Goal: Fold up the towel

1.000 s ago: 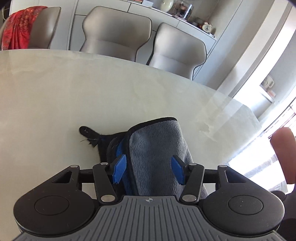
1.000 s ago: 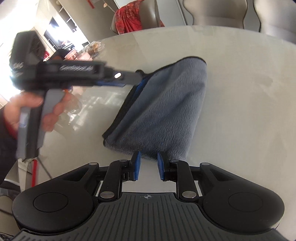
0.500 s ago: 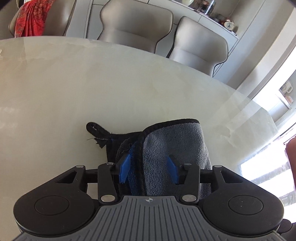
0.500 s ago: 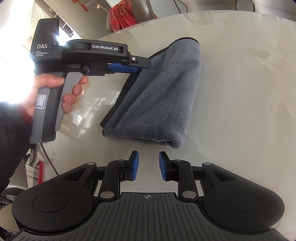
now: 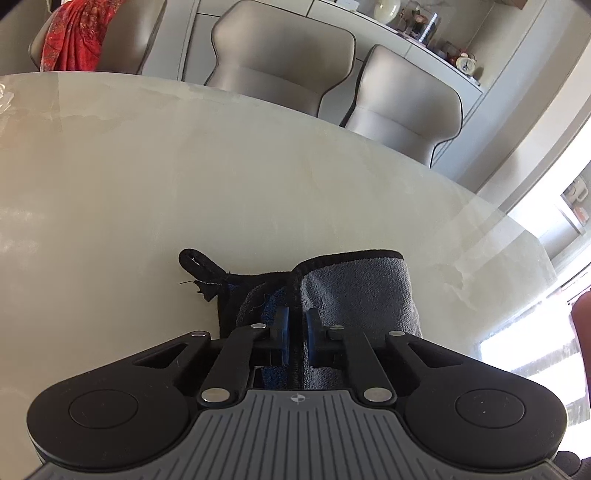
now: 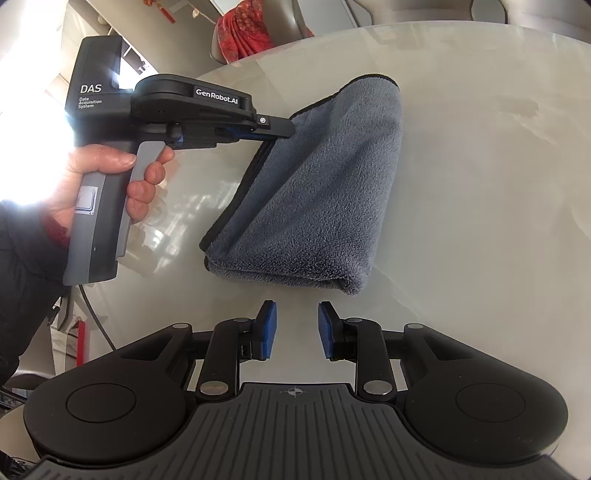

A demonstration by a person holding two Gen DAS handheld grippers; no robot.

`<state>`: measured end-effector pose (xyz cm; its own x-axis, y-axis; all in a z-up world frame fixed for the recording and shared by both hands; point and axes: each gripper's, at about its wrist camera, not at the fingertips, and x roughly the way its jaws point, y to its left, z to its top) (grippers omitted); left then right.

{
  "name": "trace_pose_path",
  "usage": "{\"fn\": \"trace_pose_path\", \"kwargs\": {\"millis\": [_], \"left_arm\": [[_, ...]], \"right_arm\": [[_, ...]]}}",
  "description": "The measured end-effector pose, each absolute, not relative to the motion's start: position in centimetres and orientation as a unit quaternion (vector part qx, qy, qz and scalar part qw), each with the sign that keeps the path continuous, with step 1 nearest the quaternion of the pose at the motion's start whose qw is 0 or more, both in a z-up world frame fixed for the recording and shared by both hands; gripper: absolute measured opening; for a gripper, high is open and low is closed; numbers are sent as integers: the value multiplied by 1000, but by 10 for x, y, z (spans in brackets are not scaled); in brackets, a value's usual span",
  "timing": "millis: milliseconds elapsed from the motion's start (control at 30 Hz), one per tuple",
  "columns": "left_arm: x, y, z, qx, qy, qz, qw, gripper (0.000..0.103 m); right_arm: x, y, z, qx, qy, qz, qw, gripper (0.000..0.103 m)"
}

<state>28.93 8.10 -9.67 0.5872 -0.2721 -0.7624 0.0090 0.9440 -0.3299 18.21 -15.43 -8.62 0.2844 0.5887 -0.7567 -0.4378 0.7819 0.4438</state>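
Note:
A grey towel (image 6: 317, 192) with black trim lies folded on the pale marble table (image 6: 480, 184). In the left wrist view the towel (image 5: 358, 291) lies just ahead, its black hanging loop (image 5: 195, 262) sticking out to the left. My left gripper (image 5: 295, 328) is shut on the towel's black-trimmed edge. It also shows in the right wrist view (image 6: 284, 130), held in a hand at the towel's left edge. My right gripper (image 6: 296, 328) is open and empty, just short of the towel's near folded end.
Beige chairs (image 5: 280, 51) stand along the table's far side, one draped with a red cloth (image 5: 74, 37). A cabinet with ornaments (image 5: 417, 22) is behind them. Bright window light falls at the right (image 5: 535, 350).
My left gripper has closed from open onto the towel's trimmed edge. My right gripper has backed away from the towel's near end and opened wider.

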Motion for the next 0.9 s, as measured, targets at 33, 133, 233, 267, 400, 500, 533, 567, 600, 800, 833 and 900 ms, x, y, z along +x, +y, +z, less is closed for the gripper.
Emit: {"fn": "trace_pose_path", "kwargs": {"millis": [33,133,233,267,400,500,533,567,600,800,833,900], "left_arm": [[288,82,-97,-143,446,-76,880,6],[284,85,-92,-141,439,-67,885,5],[276,89,-84,-134,431,-63,890,5],[275,89,-82,-131,429,-61,892,6],[274,92,-83,-130,434,-50,890,5],[276,89,-90,-129,446,-55,884,6],[277,88,-93,-126,450,-55,882,6],[276,88,-95,-124,451,-53,882,6],[276,88,-96,-121,452,-50,882,6],[272,95,-89,-125,440,-41,888,6],[272,96,-88,-123,439,-39,889,6],[273,98,-88,-119,440,-33,889,6]], "right_arm": [[182,-155,-85,75,501,318,801,27],[184,-156,-75,76,483,319,812,27],[185,-156,-66,72,466,322,821,27],[186,-155,-64,71,461,324,823,27],[194,-147,-63,77,453,329,825,27],[196,-139,-58,66,465,352,810,28],[195,-138,-54,64,467,371,800,28],[194,-138,-50,62,467,393,789,28],[194,-139,-46,61,463,398,789,28],[208,-154,-39,84,426,345,832,40],[212,-155,-43,86,425,337,836,41],[217,-149,-55,78,438,339,829,41]]}}
